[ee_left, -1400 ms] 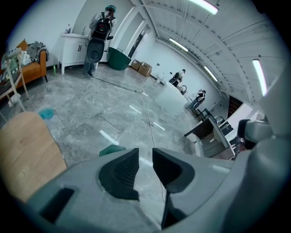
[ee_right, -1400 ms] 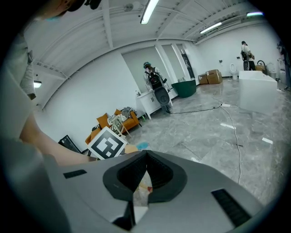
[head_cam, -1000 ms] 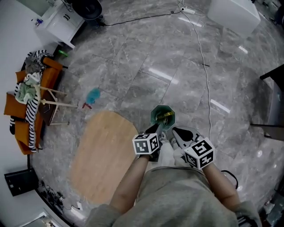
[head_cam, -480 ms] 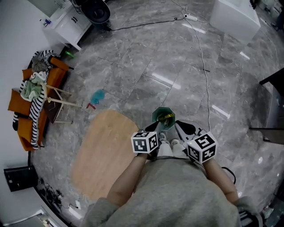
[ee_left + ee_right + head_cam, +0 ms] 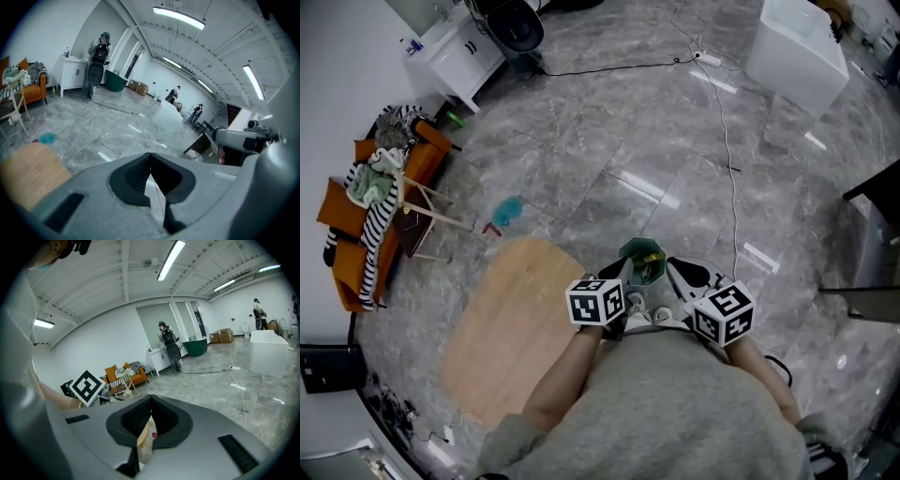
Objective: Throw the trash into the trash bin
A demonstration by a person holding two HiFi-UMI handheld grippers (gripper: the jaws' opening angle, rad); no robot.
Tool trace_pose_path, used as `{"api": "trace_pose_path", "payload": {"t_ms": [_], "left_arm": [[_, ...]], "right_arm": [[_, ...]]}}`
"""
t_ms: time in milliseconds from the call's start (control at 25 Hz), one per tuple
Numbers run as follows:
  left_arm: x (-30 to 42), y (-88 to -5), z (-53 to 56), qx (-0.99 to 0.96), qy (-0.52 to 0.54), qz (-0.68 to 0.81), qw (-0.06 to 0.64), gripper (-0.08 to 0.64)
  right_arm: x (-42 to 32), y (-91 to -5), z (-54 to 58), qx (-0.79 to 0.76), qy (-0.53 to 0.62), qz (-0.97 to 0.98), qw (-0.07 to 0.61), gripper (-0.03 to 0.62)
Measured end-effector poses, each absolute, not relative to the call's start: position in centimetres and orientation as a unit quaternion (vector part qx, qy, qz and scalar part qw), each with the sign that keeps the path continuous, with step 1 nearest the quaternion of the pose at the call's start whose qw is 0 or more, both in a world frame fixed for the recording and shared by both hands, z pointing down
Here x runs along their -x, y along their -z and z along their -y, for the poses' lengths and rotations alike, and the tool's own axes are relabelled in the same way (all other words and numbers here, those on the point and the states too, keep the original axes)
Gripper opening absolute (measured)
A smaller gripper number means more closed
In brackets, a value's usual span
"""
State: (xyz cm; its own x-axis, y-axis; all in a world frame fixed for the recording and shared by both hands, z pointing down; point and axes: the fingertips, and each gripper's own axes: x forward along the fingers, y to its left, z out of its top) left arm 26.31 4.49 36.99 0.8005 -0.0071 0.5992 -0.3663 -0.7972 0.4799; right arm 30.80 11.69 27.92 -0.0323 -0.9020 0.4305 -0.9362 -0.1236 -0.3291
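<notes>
Standing on the grey stone floor (image 5: 609, 141), a green trash bin (image 5: 625, 251) is seen in the head view just beyond the tips of both grippers, and yellowish trash (image 5: 648, 267) is seen lying inside it. The left gripper (image 5: 620, 273) is held at the bin's left edge and the right gripper (image 5: 683, 276) at its right edge, each with its marker cube turned up towards the camera. Whether either one touches the bin cannot be told. In the left gripper view the jaws are shown to have just been closing. Their pads are now pressed together at the tips, nothing is gripped between them, and only floor is seen through the slot beneath. In the right gripper view the pads are likewise pressed together at the tips. A pale tan and white patch is seen in the slot below them, and it cannot be told whether it is something held or something lying behind. A light wooden table (image 5: 508, 328) is seen just beside the left arm. Well apart, at the left, an orange chair (image 5: 342, 267) is piled with clothes (image 5: 371, 183), and a white cable (image 5: 728, 141) is stretched across the floor.
</notes>
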Motion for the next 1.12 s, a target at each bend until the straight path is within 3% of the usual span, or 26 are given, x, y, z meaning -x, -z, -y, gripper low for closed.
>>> {"api": "trace_pose_path", "payload": {"t_ms": [1120], "left_arm": [[-19.5,-33.8,-3.0,-0.907,-0.229,0.165,0.312,0.011]], "right_arm": [[-25.5,-26.0,-10.0,-0.639,-0.266,0.722,-0.003,0.009]]}}
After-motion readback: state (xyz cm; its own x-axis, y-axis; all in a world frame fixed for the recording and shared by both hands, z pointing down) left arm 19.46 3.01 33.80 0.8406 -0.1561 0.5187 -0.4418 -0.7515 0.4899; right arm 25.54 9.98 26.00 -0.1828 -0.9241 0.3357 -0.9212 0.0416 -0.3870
